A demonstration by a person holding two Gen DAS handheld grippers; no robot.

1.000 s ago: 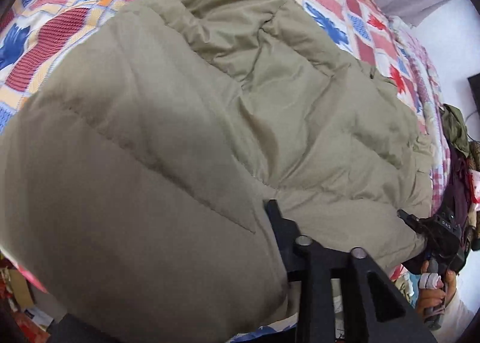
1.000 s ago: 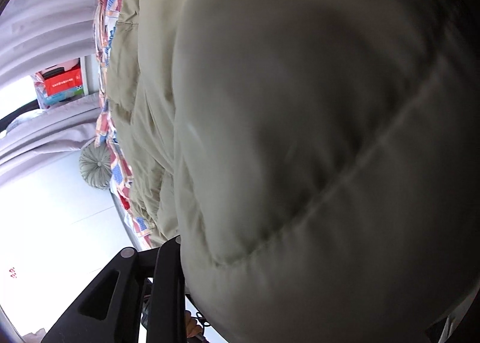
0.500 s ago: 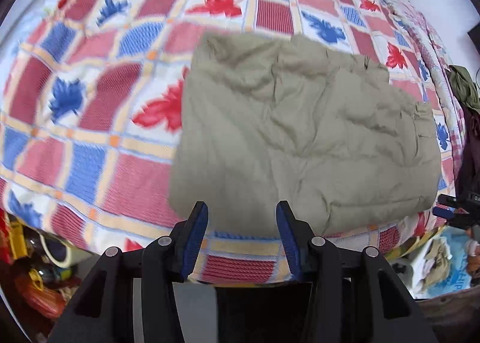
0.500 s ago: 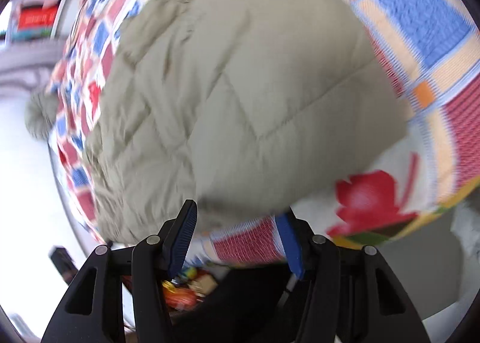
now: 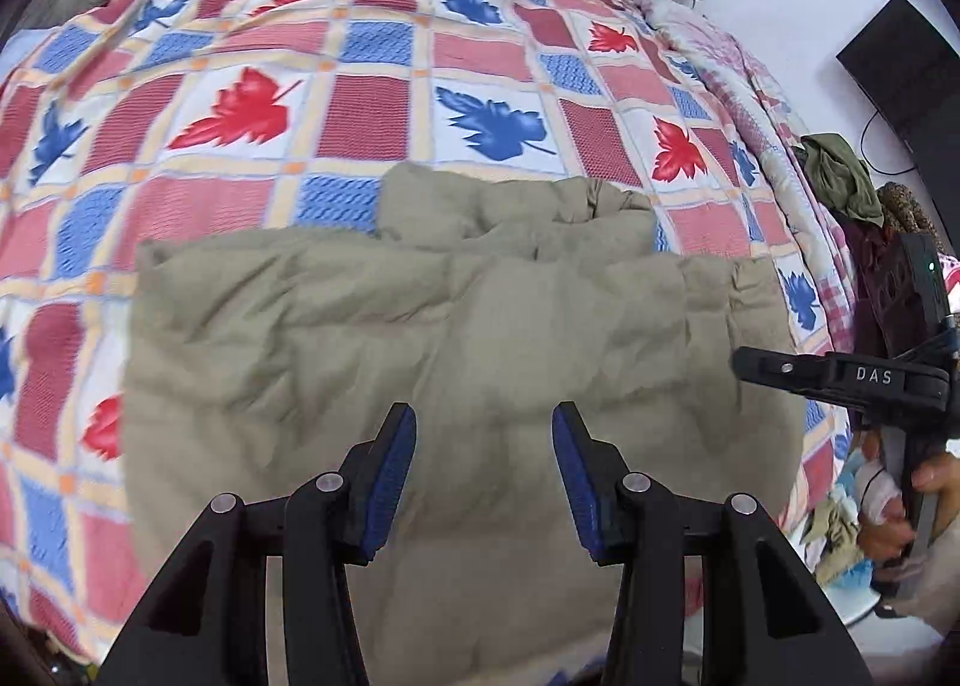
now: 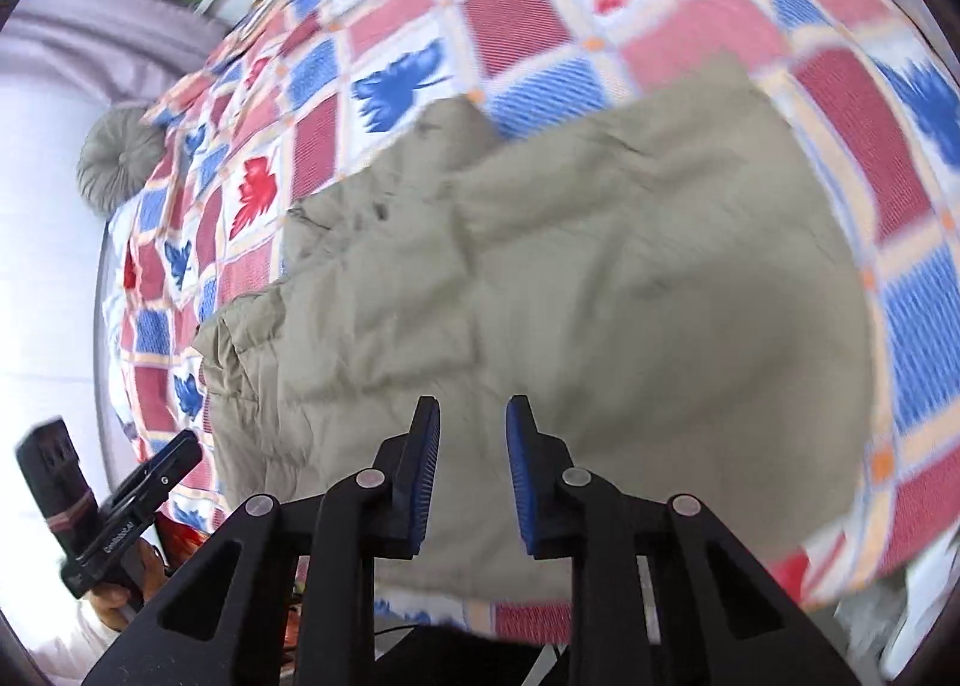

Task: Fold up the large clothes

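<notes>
A khaki padded jacket (image 5: 456, 338) lies folded into a rough rectangle on the bed's near edge; it also shows in the right wrist view (image 6: 570, 278). My left gripper (image 5: 483, 434) is open and empty, held above the jacket's near part. My right gripper (image 6: 471, 434) is open and empty, also above the jacket. The right gripper shows at the right in the left wrist view (image 5: 840, 374), beside the jacket's right edge. The left gripper shows at the lower left in the right wrist view (image 6: 144, 482).
The bed carries a red, blue and white leaf-patterned quilt (image 5: 360, 98). A pile of dark clothes (image 5: 840, 182) sits at the bed's right side. A grey round cushion (image 6: 114, 158) lies at the far end. Clutter lies on the floor below the bed edge.
One second ago both grippers were shut on the jacket, which filled the views. They let it go onto the bed and have pulled back, jaws open.
</notes>
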